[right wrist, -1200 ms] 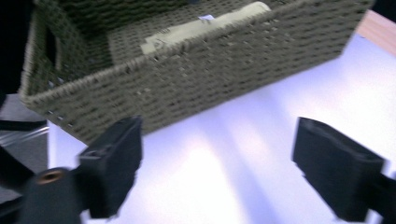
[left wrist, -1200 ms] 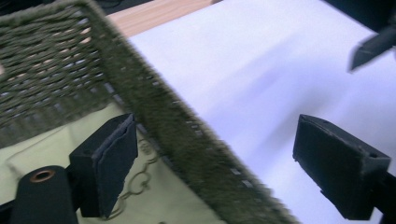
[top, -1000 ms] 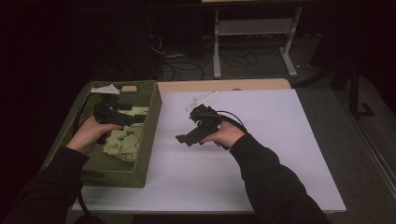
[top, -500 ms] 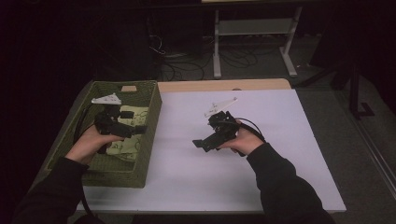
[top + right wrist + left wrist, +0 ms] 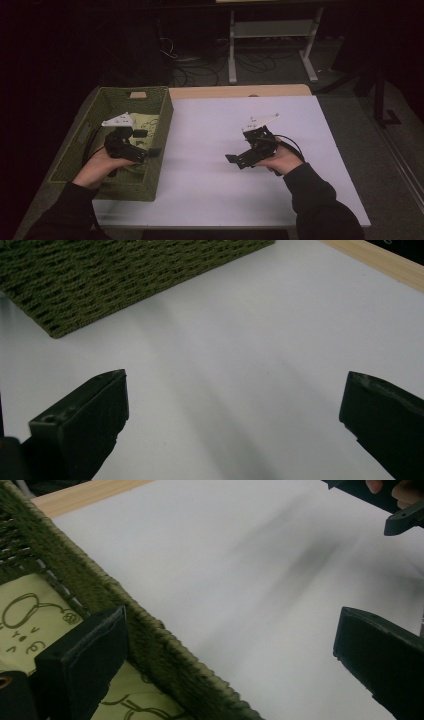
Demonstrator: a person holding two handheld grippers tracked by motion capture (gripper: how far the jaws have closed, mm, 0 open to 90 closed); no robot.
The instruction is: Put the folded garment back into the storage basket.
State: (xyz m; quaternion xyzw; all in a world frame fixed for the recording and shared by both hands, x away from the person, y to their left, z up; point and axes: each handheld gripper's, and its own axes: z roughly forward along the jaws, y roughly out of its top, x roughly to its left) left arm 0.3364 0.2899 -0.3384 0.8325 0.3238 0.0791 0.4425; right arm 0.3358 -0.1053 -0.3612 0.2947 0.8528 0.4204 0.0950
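The left gripper [image 5: 142, 150] is held over the green woven basket [image 5: 160, 130], jaws spread wide astride its right wall, nothing between them. A pale printed cloth [image 5: 30, 610] is seen inside the basket; its print cannot be identified. The right gripper [image 5: 237, 159] is held over the white tabletop [image 5: 200, 150], jaws wide apart and empty. Both forearms are cut off by the lower edge.

Open tabletop ahead of both grippers

The right gripper [image 5: 235, 160] faces bare white table [image 5: 210, 150], the green basket [image 5: 130, 275] walling its far end. The left gripper [image 5: 225, 665], jaws spread, straddles the basket's rim [image 5: 150, 640], with nothing between it and the other gripper.
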